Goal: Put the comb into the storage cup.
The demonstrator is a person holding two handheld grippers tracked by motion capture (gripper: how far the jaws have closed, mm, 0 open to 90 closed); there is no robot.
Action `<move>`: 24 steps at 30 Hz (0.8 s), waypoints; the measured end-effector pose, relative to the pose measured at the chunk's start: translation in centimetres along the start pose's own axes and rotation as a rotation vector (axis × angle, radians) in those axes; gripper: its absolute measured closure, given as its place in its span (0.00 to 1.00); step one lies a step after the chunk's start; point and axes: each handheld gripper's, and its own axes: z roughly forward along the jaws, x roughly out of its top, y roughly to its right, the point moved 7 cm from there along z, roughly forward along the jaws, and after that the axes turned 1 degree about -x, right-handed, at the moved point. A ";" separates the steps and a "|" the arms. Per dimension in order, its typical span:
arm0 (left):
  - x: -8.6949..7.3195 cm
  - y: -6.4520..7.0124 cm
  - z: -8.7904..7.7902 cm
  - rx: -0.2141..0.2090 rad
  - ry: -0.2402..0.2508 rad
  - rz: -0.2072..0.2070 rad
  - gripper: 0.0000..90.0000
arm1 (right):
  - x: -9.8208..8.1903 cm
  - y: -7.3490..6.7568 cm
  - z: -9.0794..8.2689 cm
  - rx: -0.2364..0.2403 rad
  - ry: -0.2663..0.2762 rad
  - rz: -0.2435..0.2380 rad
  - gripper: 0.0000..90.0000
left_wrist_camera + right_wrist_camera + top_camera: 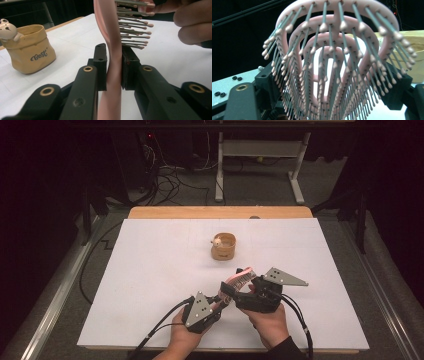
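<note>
A pink hairbrush (241,276) with metal bristles is held above the white table (150,285) near its front edge. My left gripper (223,299) is shut on the brush's neck (113,50), with its jaws pressed flat on both sides (114,67). My right gripper (245,287) meets the brush head from the right. In the right gripper view the bristles (332,50) face the camera, and the two jaws of that gripper (329,85) sit against either side of the head. Fingers of the person's right hand (192,27) are close to the bristle tips.
A tan bag-shaped cup (223,246) with a small bear figure (7,30) on its rim stands at the middle of the table, beyond the grippers. A wooden edge (220,212) borders the far side. Cables (160,325) trail off the front.
</note>
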 end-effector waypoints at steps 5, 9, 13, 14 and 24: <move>0.0 -0.2 -0.1 0.002 -0.002 -0.003 0.80 | 0.0 0.0 0.0 0.002 0.002 -0.001 0.23; 0.1 -0.2 -0.1 0.003 0.000 -0.006 0.75 | 0.0 -0.1 0.0 0.004 0.004 0.004 0.23; 0.1 -0.4 -0.1 0.003 0.004 -0.016 0.72 | 0.0 -0.1 0.0 0.003 0.005 0.003 0.23; 0.1 -0.4 -0.1 0.001 0.001 -0.015 0.69 | 0.0 -0.1 0.0 0.004 0.004 0.003 0.23; -0.2 -0.5 0.2 -0.035 -0.019 -0.034 0.56 | 0.6 -0.2 -0.4 0.003 0.023 -0.010 0.23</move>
